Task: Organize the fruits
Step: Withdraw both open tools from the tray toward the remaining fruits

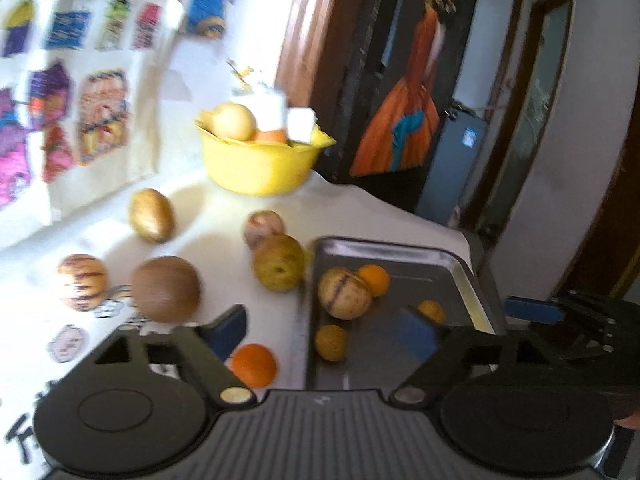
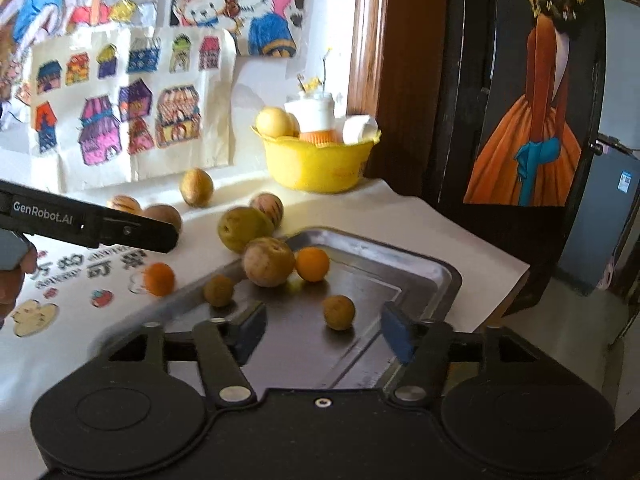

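Fruits: four sit in the metal tray [image 2: 420, 276], the others are loose on the white tabletop [image 1: 224, 208].
Left gripper [image 1: 322, 334]: jaws spread wide, nothing between the blue pads; it hangs over the tray's left edge, all fruit just past the tips.
Right gripper [image 2: 324, 334]: jaws well apart too, gripping nothing, parked over the near end of the tray.
Closest fruit, right view: small brownish-yellow fruit [image 2: 339, 312] lies in the tray just ahead of the open pads, not touching them.
Closest fruit, left view: loose orange [image 1: 253, 365] on the table right beside the left finger, outside the tray.
Mid tray: another small yellow fruit [image 2: 219, 290] by the left rim, then a big striped melon-ish one [image 2: 268, 262] with a small orange [image 2: 312, 264] touching it.
Just beyond the tray: a green-yellow fruit [image 2: 245, 229] and a pale striped one [image 2: 267, 207] sit together on the table.
Further left: brown round fruit [image 1: 166, 289], striped fruit [image 1: 82, 288], golden oval one [image 1: 151, 216], all spread apart.
Far end: yellow bowl [image 2: 316, 168] near the wall, holding a pale fruit and white containers.
Behind: kids' drawings [image 2: 120, 120] on the wall.
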`<state>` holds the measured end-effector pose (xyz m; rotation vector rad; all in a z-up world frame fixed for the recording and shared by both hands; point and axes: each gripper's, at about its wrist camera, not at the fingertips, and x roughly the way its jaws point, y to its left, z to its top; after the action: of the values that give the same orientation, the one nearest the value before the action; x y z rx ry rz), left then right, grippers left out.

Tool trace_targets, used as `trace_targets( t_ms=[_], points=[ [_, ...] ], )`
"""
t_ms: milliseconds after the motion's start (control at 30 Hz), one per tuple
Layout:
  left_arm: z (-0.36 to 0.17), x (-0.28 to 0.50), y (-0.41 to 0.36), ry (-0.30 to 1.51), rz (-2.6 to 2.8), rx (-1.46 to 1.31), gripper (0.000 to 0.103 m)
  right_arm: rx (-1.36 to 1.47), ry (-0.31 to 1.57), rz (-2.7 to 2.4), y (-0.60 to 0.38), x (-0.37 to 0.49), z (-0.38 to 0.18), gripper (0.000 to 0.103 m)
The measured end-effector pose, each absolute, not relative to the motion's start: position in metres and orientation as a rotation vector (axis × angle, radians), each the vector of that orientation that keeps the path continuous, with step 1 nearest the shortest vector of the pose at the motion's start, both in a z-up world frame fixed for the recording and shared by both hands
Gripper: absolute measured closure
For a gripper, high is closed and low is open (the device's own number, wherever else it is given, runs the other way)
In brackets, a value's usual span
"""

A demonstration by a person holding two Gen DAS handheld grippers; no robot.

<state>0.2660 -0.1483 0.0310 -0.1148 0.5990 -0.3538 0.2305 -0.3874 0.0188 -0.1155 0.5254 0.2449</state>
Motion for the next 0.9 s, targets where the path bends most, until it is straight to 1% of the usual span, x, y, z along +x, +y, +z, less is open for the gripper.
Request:
trace_targets(
  t_ms=[33,67,100,133,167,300,433,900],
  points=[
    [0.033,0.262,-0.144,0.590,-0.348,-0.114,0.010,-0.112,0.517,0.248,-0.386,0.226,0.022,0.027],
    [0.035,0.258,-0.139,0.584,-0.338,-0.112,0.008,-0.110,0.508,0.251,-0.383,0.221,0.026,0.024],
    [0.038,0.253,-0.135,0.577,-0.325,-0.113,0.003,-0.112,0.502,0.253,-0.381,0.216,0.029,0.020],
    [0.040,0.248,-0.129,0.567,-0.308,-0.116,0.001,-0.117,0.497,0.255,-0.378,0.212,0.032,0.017],
    [0.041,0.244,-0.125,0.560,-0.296,-0.118,0.001,-0.124,0.492,0.260,-0.375,0.207,0.036,0.016],
    [0.044,0.225,-0.104,0.552,-0.264,-0.141,0.001,-0.135,0.476,0.288,-0.363,0.190,0.047,0.004],
    [0.042,0.208,-0.084,0.558,-0.228,-0.147,0.001,-0.154,0.466,0.318,-0.352,0.169,0.056,0.001],
    [0.031,0.165,-0.027,0.596,-0.142,-0.151,0.001,-0.168,0.527,0.391,-0.310,0.119,0.055,0.001]
  ],
)
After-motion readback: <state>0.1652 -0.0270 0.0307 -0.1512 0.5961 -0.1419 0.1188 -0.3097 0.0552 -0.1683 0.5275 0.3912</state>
